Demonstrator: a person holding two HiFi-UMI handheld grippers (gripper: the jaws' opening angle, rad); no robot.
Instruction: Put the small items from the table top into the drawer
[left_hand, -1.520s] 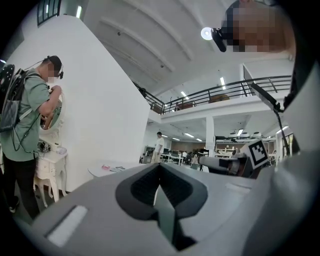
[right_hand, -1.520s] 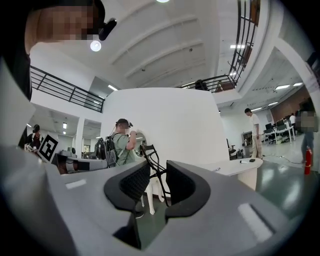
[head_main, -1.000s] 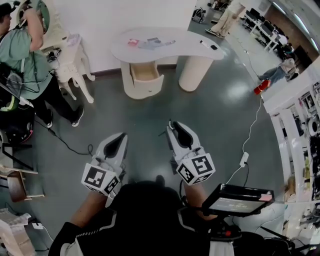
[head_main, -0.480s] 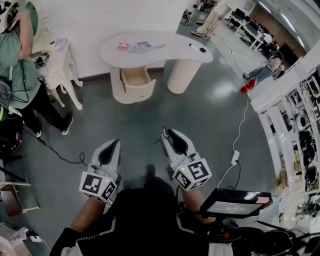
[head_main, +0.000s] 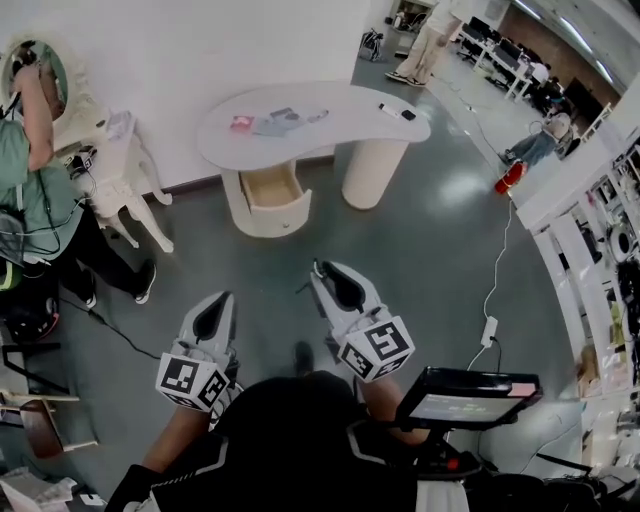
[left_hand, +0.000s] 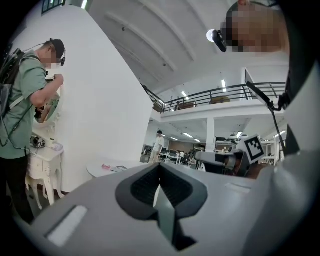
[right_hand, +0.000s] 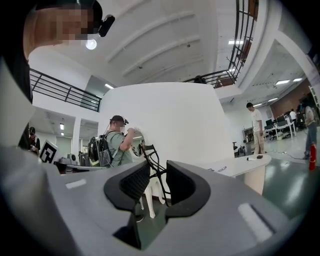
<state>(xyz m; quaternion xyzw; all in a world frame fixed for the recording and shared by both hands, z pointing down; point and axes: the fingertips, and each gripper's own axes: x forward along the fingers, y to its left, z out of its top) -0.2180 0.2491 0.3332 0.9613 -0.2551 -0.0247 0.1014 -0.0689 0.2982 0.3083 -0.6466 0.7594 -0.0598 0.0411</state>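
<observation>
Head view: the bench (head_main: 350, 118), a white curved top, stands against the wall (head_main: 200, 50), well apart from the person who holds the grippers. The small items lie on it in two groups: a pink piece (head_main: 241, 123), some flat cards (head_main: 275, 121) and a pen (head_main: 318, 116) toward the left, and dark pieces (head_main: 408, 115) near the right end. The drawer (head_main: 272, 190) under the left part is pulled open, and I can see nothing inside it. The left gripper (head_main: 222, 297) and the right gripper (head_main: 321, 269) are held low in front of the body, over the grey shiny floor (head_main: 430, 230). Neither is near the bench. A cable (head_main: 497, 280) runs over the floor at the right, and another person (head_main: 30, 170) works at a mirror (head_main: 40, 75) at the left.

Left gripper view: the jaws are closed together, with nothing between them.

Right gripper view: the jaws stand partly apart and empty; only the far room shows in the gap.

I judge that all the items are light. The cards are thin and lie flat on a smooth top, so they may slide away; it is better to take them at an edge. The pen can roll, so the middle is the safe place to hold it
</observation>
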